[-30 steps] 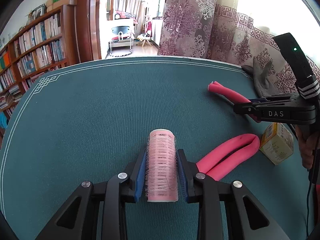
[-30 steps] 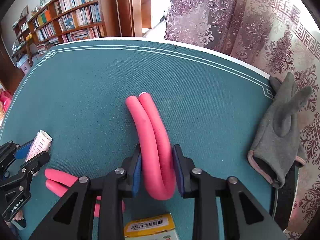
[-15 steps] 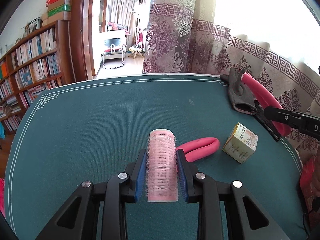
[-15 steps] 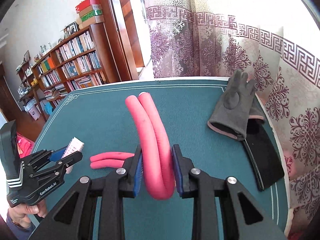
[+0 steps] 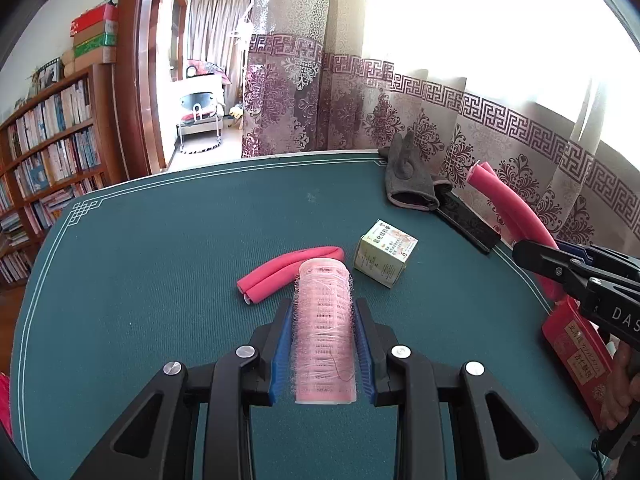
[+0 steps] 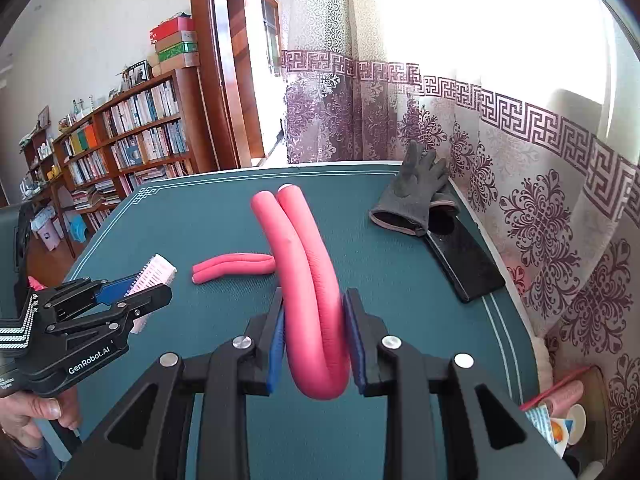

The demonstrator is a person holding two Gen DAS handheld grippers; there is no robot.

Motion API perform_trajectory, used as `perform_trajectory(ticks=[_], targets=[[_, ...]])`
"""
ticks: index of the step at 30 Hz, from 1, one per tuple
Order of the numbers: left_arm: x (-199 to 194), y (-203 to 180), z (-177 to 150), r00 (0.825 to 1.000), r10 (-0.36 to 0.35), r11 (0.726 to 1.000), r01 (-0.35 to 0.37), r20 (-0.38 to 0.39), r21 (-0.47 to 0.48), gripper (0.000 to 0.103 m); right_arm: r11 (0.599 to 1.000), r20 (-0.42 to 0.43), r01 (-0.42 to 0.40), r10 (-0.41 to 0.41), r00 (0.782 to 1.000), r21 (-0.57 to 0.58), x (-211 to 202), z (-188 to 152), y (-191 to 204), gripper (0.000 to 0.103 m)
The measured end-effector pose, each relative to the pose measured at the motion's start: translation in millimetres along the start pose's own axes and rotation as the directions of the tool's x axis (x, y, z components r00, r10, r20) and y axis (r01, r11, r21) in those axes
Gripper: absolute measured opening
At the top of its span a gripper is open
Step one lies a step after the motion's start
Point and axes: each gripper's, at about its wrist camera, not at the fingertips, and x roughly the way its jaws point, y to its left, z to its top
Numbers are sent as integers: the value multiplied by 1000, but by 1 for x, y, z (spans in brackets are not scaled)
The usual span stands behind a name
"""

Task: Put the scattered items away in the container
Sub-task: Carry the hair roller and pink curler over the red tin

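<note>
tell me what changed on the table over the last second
Both hand-held grippers lifted off the green table with their loads. The right hand-held gripper carried its folded pink foam roller up and toward the right edge. The left hand-held gripper raised the pink hair curler. Nothing was let go. The second foam roller, small box, grey glove and black case stayed put.
</note>
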Motion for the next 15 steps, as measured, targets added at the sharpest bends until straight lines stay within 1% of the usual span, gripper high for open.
perform_trajectory(ticks=[4,9,12,15], targets=[[-12,-10,-7,1000,-12,1000,12,3,8,31,1000,31,24,-24,999,-2,-23,-13,4,30],[-25,-26,-14,999,-38,999,38,7,30,31,998,66,20,-23,998,57,-56,-36,-5,30],[-28,-39,-18,998,-61,997,61,3,53,31,995,73,51,-57,996,87,-77,-54,-16,30],[-30,-53,-20,996,-88,994,88,-2,67,31,986,65,105,-114,991,133,-99,-74,-37,30]])
